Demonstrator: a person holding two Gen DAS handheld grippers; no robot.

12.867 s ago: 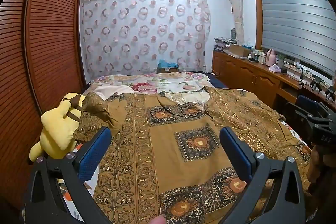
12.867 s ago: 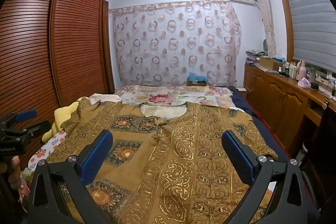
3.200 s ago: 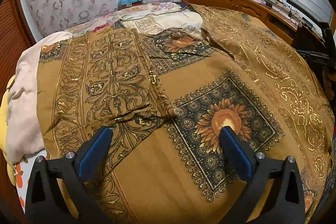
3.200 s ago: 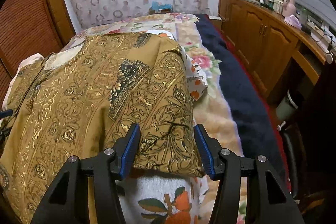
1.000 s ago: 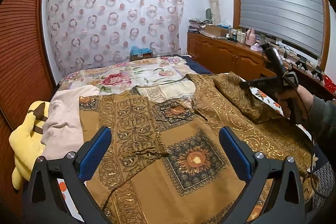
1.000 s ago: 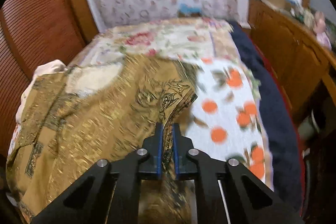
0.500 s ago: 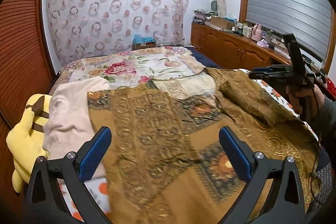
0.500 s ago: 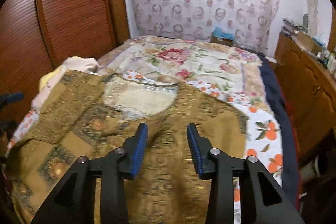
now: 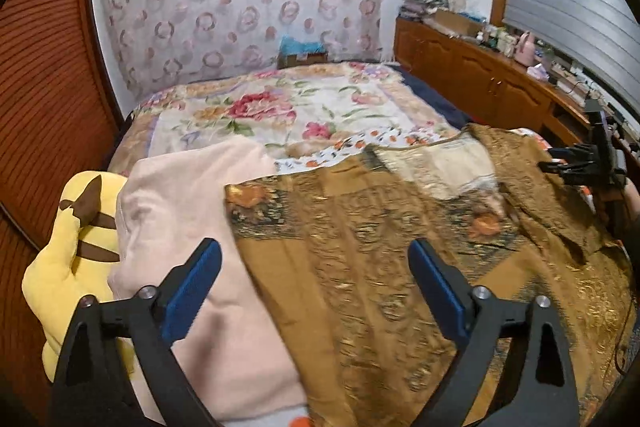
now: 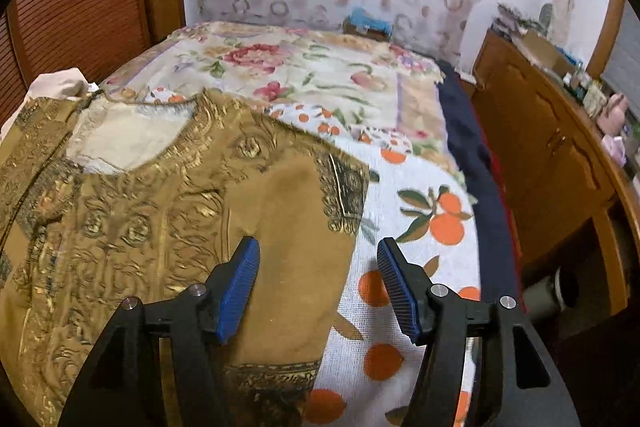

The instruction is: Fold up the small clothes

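Observation:
A brown and gold patterned shirt (image 9: 380, 247) lies spread on the bed, its cream inner collar toward the headboard. Both sleeves are folded in over the body. My left gripper (image 9: 314, 291) is open and empty above the shirt's left side. My right gripper (image 10: 318, 287) is open and empty above the shirt's right folded edge (image 10: 304, 227). The right gripper also shows in the left wrist view (image 9: 588, 163) at the far right, held in a hand.
A pale pink cloth (image 9: 192, 211) lies left of the shirt, beside a yellow plush toy (image 9: 68, 231). The orange-print sheet (image 10: 420, 247) and floral blanket (image 9: 280, 107) cover the bed. A wooden wardrobe stands left, a wooden sideboard (image 10: 552, 147) right.
One second ago my right gripper was shut on the right sleeve. It has let go and opened wider, with the sleeve now lying folded. My left gripper has swung left toward the pink cloth.

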